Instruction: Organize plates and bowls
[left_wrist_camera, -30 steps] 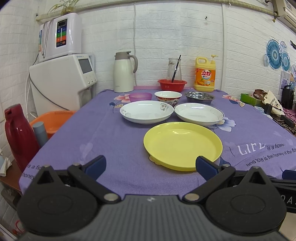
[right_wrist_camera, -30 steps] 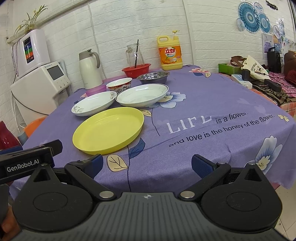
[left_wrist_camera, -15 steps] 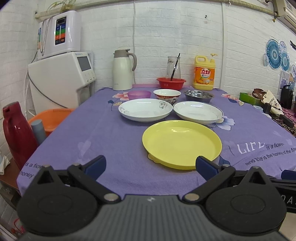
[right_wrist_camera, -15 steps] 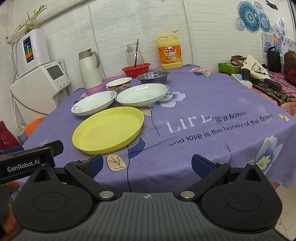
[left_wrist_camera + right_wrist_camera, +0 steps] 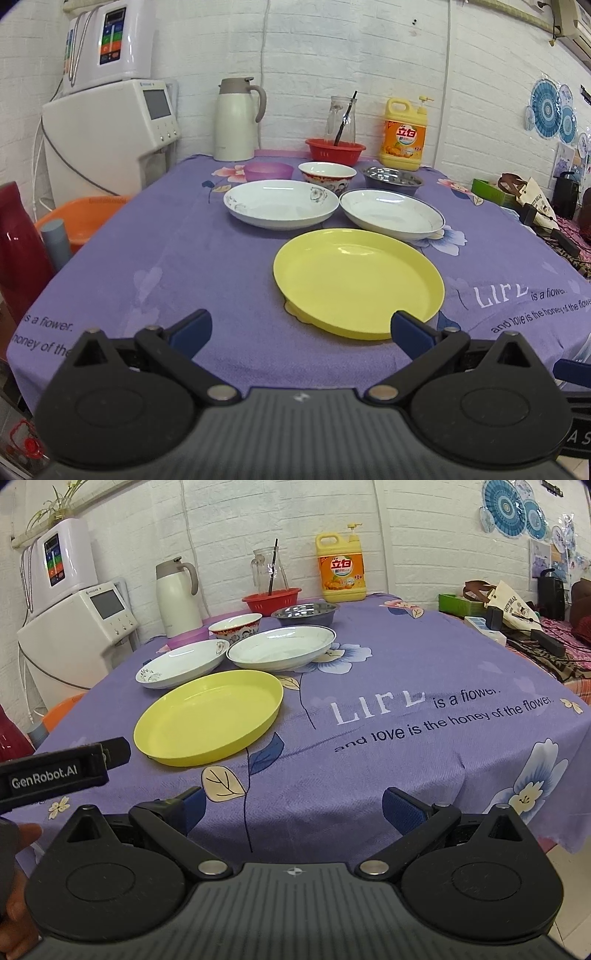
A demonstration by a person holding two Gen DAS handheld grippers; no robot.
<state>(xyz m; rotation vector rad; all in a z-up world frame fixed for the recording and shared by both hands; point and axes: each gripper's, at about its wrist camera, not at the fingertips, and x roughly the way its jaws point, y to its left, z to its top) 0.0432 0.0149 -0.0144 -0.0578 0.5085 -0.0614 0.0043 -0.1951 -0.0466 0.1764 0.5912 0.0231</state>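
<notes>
A yellow plate (image 5: 358, 280) lies nearest on the purple tablecloth (image 5: 184, 266); it also shows in the right wrist view (image 5: 210, 718). Behind it sit two white deep plates, one left (image 5: 280, 203) and one right (image 5: 391, 214). Further back are a purple bowl (image 5: 269, 171), a red-patterned bowl (image 5: 327, 175) and a steel bowl (image 5: 392, 179). My left gripper (image 5: 301, 330) is open and empty at the near table edge, just before the yellow plate. My right gripper (image 5: 291, 810) is open and empty, to the right of the yellow plate.
At the back stand a thermos jug (image 5: 236, 118), a red basket (image 5: 335, 149) with a glass pitcher, and a yellow detergent bottle (image 5: 404, 134). A water dispenser (image 5: 107, 136), an orange basin (image 5: 85, 221) and a red flask (image 5: 18, 251) are off the left edge.
The left gripper has risen and tilted slightly, so the table sits a little lower in its view. The right gripper has barely moved. Nothing on the table has moved.
</notes>
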